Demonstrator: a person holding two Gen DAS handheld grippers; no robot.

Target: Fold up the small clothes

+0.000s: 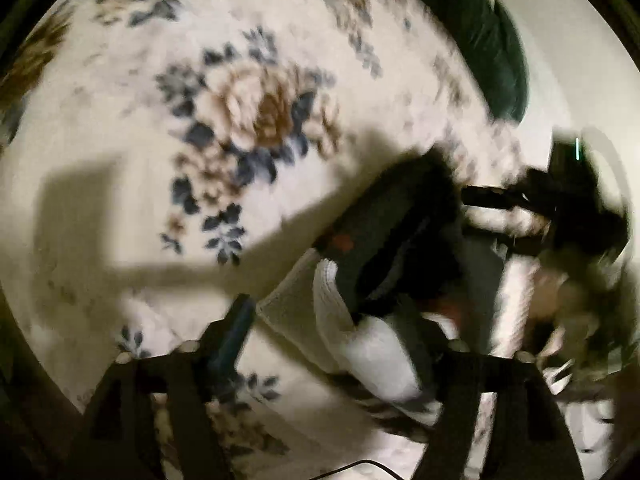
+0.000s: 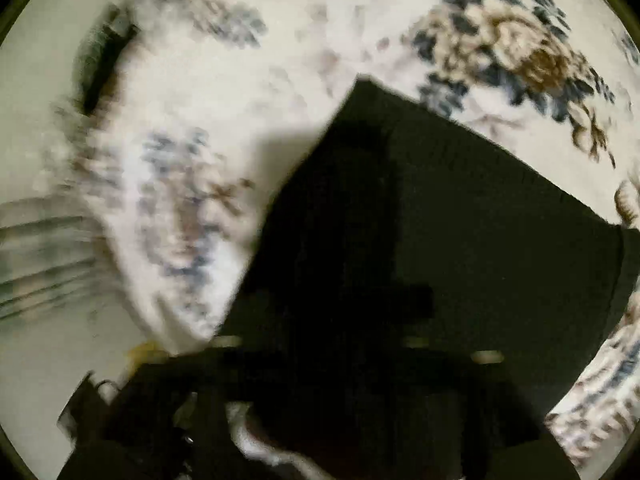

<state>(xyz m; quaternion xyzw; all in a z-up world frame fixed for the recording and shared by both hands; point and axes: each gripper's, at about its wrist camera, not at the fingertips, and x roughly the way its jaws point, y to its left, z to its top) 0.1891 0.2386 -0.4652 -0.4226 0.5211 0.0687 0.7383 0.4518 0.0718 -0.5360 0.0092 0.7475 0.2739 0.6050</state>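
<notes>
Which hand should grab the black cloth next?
Probably the right. The right gripper hangs directly over the black cloth lying on the flowered blanket, jaws apparently open. The left gripper has white clothes in front of it instead.

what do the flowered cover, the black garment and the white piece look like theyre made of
Flowered cover: looks like soft woven or plush cloth, matte, with a printed or woven rose pattern; blur hides the weave.
Black garment: thin matte fabric, probably a knit, lying flat with crisp straight edges.
White piece: seems to be thick textured cloth, perhaps a knit, judging by its nubby surface.
</notes>
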